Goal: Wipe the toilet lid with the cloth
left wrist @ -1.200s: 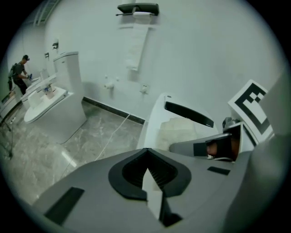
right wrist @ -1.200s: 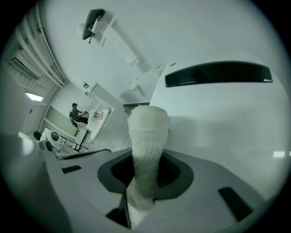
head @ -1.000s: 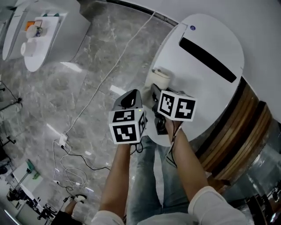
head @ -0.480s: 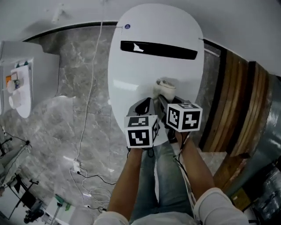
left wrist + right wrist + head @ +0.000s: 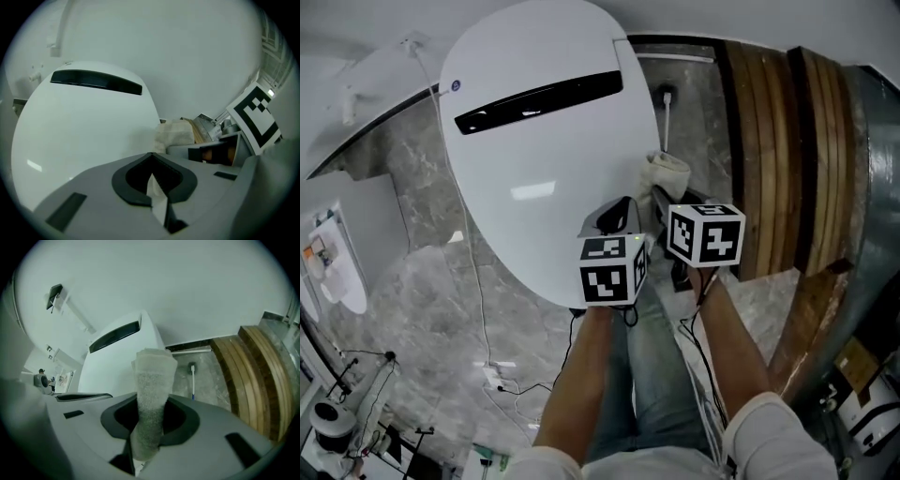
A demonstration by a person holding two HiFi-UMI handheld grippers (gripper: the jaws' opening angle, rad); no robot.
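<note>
- Cloth (image 5: pixel 152 380): folded/rolled pale terry wad, pinched low down in the right gripper (image 5: pixel 149 434). Its free end sticks up past the fingers.
- Right fingers clenched on the cloth's lower part. Grip looks firm, w/ fabric bunched in the gap.
- Left gripper (image 5: pixel 155 185): fingers pressed together and carrying nothing. A thin pale sliver shows at the seam; can't tell what it is.
- Toilet lid (image 5: pixel 544 141): white, glossy, closed, domed. In the head view the cloth sits just beside the lid's right edge, above the floor (image 5: pixel 422 309), and doesn't look to be on the lid yet.
- Handling: the cloth is prob. light, soft and floppy. The free end will bend and drag, so press it flat for contact.
- Hold: keep it near the fold base as now. Gripping at the tip would likely let it slip out under wiping friction.
- The lid looks stiff and slick, so the cloth should glide. Light pressure is prob. enough, and the curve means tilting to follow it.
- Wiping not yet begun, by my read.
</note>
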